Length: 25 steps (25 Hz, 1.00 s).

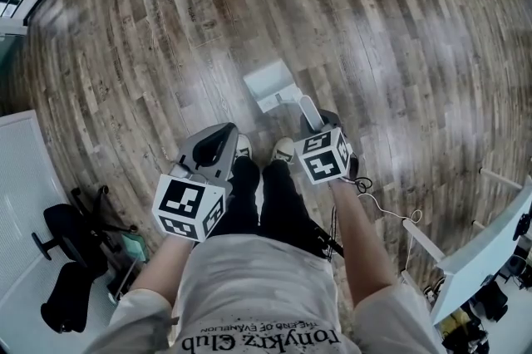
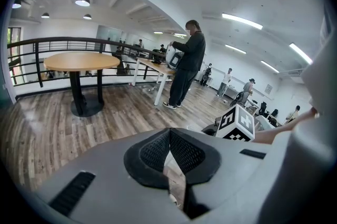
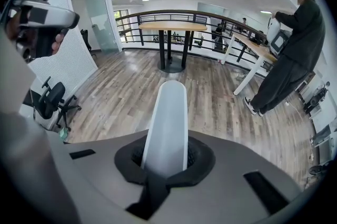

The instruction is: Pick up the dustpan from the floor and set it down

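At the far left of the head view a black office chair [image 1: 71, 236] stands beside a white panel, well apart from the work. Next comes the left gripper [image 2: 168, 136], held low in front of the person's left leg. Its own view shows the two dark pads pressed together with nothing between them, so it is closed and empty. It has no share in the job at this point.

In the middle, just ahead of the person's shoes, is the dustpan [image 1: 270, 85]. Its pale scoop is over the wooden floor [image 1: 150, 45], at the end farthest from the person. Its white handle [image 3: 167, 118] slants back and to the right into the right gripper [image 3: 166, 160]. The right gripper view shows those jaws clamped narrowly on the handle, which rises between the pads and sticks out well past them. The grasp, the first part of the task, therefore looks done.

The head view looks down too steeply to tell whether the scoop rests on the boards or hangs just above them. It sits low either way, so I judge the lift to be not begun or barely begun. What is left is to raise the dustpan clear of the floor, carry it, and set it down. No view marks an obvious place for it.

Further right, the corner of a white bench [image 1: 490, 248] juts into the head view, well apart from the dustpan. A standing person [image 3: 295, 54] is off to the right beyond it.
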Available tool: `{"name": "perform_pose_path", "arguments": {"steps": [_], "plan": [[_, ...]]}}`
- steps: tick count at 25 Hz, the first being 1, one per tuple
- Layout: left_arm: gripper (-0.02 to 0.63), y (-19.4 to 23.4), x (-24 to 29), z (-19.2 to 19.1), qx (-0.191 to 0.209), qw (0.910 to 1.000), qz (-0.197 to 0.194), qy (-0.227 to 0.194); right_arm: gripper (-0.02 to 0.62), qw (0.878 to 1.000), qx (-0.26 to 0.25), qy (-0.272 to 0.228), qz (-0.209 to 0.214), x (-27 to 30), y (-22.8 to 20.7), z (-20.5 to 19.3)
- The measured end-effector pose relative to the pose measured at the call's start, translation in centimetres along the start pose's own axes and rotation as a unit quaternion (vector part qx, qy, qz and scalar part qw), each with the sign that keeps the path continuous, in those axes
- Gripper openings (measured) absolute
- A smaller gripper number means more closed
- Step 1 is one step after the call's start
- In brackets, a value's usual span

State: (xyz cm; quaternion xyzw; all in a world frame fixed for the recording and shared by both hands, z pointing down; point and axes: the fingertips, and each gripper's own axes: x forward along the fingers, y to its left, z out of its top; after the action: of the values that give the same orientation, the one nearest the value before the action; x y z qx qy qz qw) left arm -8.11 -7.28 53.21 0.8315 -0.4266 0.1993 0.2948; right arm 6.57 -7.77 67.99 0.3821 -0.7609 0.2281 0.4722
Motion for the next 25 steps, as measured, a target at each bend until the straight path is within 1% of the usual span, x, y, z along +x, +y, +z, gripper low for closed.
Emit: {"name": "perform_pose_path", "arguments": {"steps": [5, 12, 25], "plan": [[0.023, -0.2, -0.4, 0.2, 0.003, 1.0, 0.0, -0.004, 0.043, 1.0, -0.001, -0.002, -0.001, -0.8, 0.4, -0.1], [0.023, -0.5, -0.8, 1.4, 0.014, 0.9998, 0.002, -0.011, 0.043, 1.0, 0.001, 0.0, -0.001, -2.8, 0.1, -0.1], [0.023, -2.4, -2.8, 2.8, 0.046, 0.9989, -0.002, -0.013, 0.043, 1.0, -0.01, -0.009, 0.003, -9.6, 1.4, 1.7]]}}
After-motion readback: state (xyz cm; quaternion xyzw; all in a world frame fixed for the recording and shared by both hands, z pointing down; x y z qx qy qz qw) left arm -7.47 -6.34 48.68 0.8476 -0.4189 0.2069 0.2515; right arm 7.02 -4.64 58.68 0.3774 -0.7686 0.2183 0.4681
